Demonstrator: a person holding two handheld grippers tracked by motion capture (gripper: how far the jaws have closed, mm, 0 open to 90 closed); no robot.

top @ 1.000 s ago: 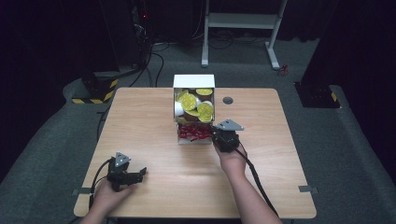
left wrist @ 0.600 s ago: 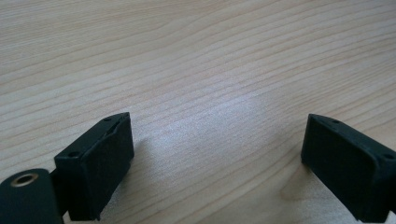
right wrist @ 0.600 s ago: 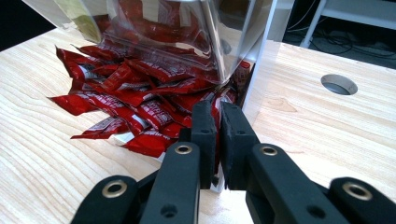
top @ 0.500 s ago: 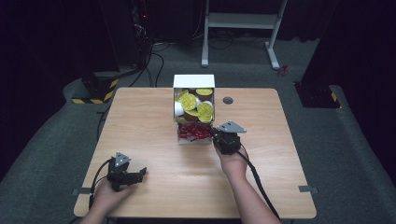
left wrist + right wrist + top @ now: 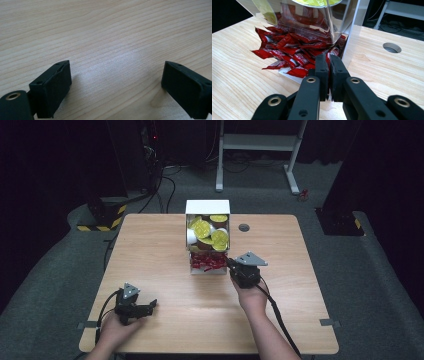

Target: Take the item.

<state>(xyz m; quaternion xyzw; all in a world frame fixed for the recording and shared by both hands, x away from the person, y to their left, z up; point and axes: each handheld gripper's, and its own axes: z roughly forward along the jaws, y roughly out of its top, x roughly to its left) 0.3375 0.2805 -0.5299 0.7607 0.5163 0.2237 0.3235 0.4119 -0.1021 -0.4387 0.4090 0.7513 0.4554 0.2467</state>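
A white-and-clear dispenser box (image 5: 207, 207) stands at the table's middle back, with yellow-lidded cups (image 5: 202, 227) above and a pile of red packets (image 5: 207, 261) spilling from its open bottom tray. My right gripper (image 5: 229, 262) is at the tray's right front corner. In the right gripper view its jaws (image 5: 329, 58) are pressed together on the edge of a red packet (image 5: 297, 71) from the pile (image 5: 287, 47). My left gripper (image 5: 150, 306) rests low on the table near the front left. Its fingers (image 5: 53, 87) stand wide open over bare wood, with nothing between them.
A round cable hole (image 5: 244, 227) lies in the wooden tabletop (image 5: 300, 285) to the right of the box and shows as the hole (image 5: 392, 47) in the right gripper view. Black cables trail from both grippers toward the front edge. Dark floor and a white stand lie beyond the table.
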